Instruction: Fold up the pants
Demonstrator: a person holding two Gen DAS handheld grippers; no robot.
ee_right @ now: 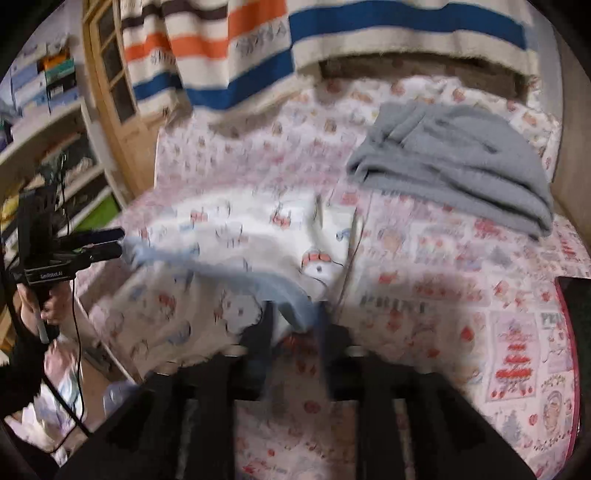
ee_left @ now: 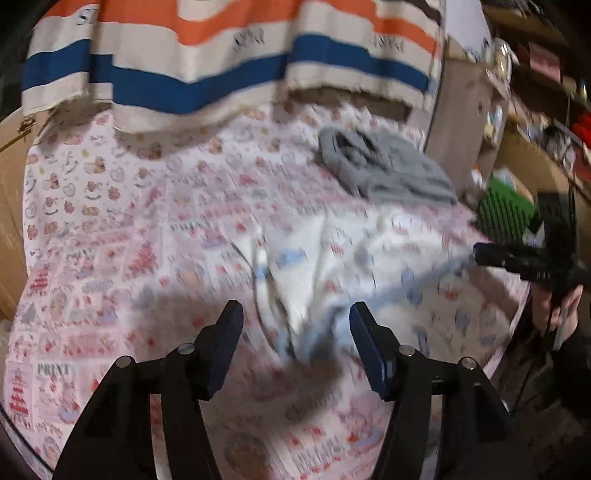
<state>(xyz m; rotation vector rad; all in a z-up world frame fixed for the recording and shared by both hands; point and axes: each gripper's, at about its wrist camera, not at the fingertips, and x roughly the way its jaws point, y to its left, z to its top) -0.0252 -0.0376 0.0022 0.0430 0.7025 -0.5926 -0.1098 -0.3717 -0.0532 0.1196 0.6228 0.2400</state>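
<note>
The white printed pants with a light blue waistband (ee_left: 347, 258) (ee_right: 236, 236) lie crumpled on the patterned bed sheet. In the left wrist view my gripper (ee_left: 295, 332) is open, its jaws apart on either side of a blue fold of the pants without gripping it. The other gripper (ee_left: 495, 254) at the right edge is shut on the pants' blue hem. In the right wrist view my gripper (ee_right: 295, 325) has narrow jaws with blue fabric between them. The other gripper (ee_right: 107, 243) at the left pinches the hem.
Folded grey pants (ee_left: 384, 166) (ee_right: 454, 162) lie at the back of the bed. A striped orange, blue and cream blanket (ee_left: 229, 59) (ee_right: 332, 33) hangs behind. Shelves (ee_left: 535, 92) (ee_right: 44, 110) with boxes stand beside the bed. A green box (ee_left: 506, 210) sits near the edge.
</note>
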